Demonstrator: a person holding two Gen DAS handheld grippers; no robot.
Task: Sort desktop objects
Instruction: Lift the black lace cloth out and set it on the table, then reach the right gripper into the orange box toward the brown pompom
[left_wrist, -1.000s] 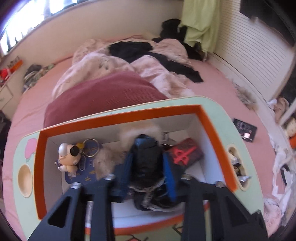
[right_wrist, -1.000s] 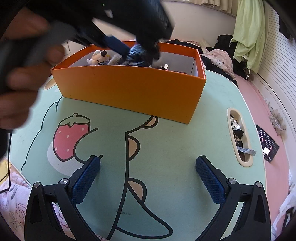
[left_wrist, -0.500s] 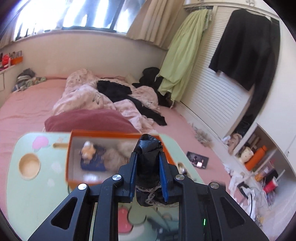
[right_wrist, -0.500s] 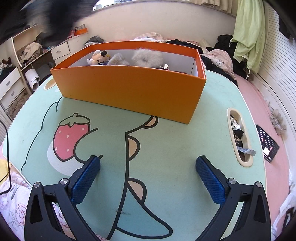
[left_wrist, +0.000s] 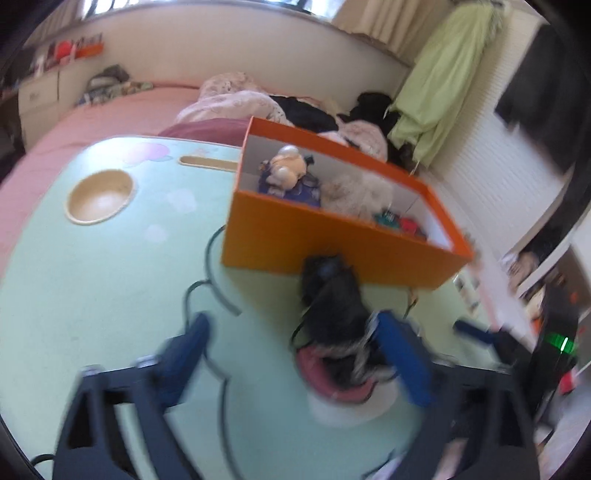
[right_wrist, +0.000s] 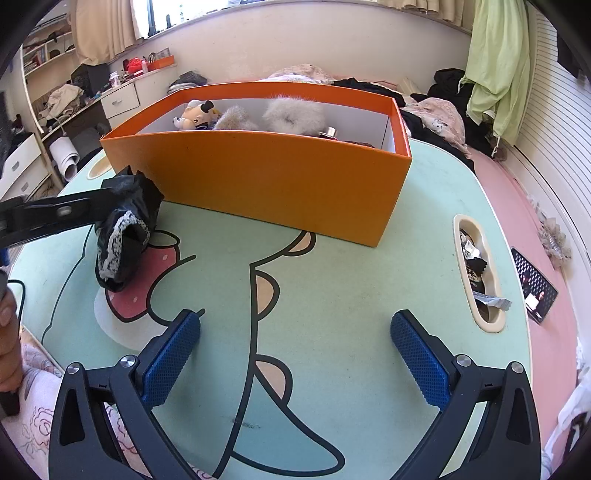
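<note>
The black lace-trimmed bundle (right_wrist: 123, 229) lay on the worktop (right_wrist: 332, 295) beside the orange box (right_wrist: 266, 177). The left gripper (left_wrist: 295, 343) was blurred, jaws spread around the bundle. The right gripper (right_wrist: 295, 354) hovered, jaws spread, holding nothing.

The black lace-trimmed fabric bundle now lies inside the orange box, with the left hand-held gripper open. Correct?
Not quite. The black lace-trimmed fabric bundle lies on the green cartoon-print table, outside the orange box, as the right wrist view shows. The left hand-held gripper is open.
</note>
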